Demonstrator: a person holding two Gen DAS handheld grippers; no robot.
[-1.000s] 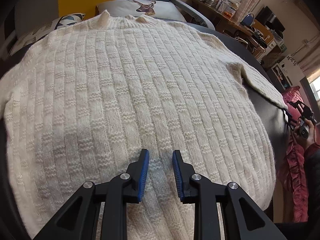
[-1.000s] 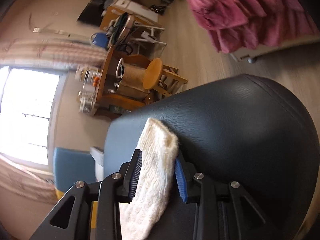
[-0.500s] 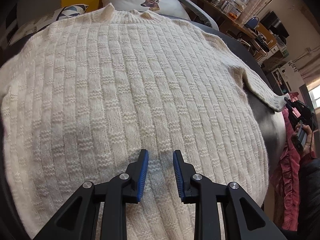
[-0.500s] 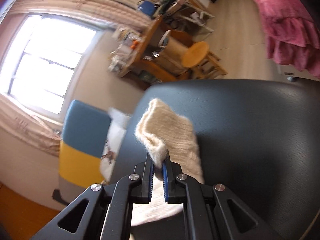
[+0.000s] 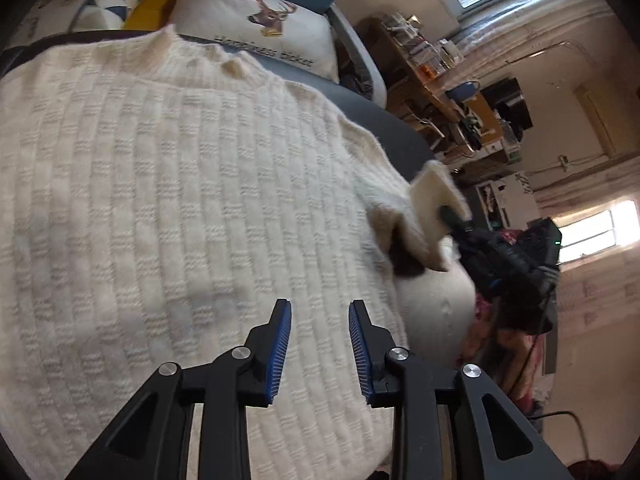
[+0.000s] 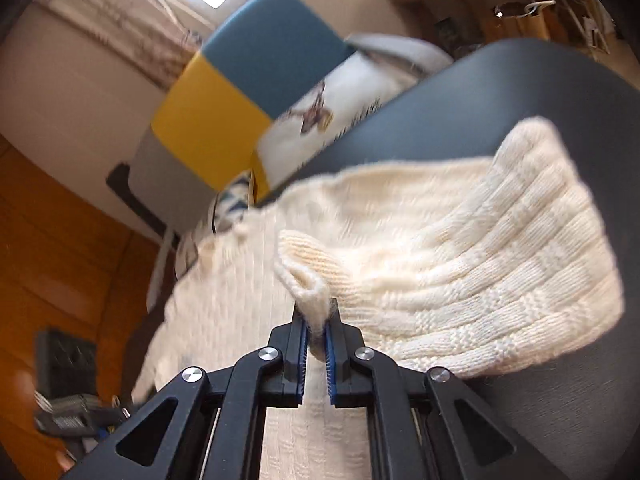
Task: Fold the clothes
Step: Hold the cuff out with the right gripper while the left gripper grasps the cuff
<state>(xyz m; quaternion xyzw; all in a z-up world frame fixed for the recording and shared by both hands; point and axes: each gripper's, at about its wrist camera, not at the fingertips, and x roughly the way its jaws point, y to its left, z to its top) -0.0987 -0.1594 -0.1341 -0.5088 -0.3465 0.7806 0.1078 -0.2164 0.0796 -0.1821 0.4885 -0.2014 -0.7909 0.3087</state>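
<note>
Here a cream knitted sweater [image 5: 168,208] lies spread over a dark padded bench [image 6: 540,92], collar toward the deer-print cushion [image 5: 264,24]. The right gripper [image 6: 316,320] pinches its sleeve cuff [image 6: 308,280]; the left gripper [image 5: 319,312], jaws just widening, stands empty above the knit. A cluttered wooden desk [image 5: 432,76] lines the wall.

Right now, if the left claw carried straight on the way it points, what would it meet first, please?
Most likely the cream knitted sweater spread flat below it: the open left claw points down at the body panel, with nothing between its fingers. How big the gap is, the picture cannot settle.
</note>
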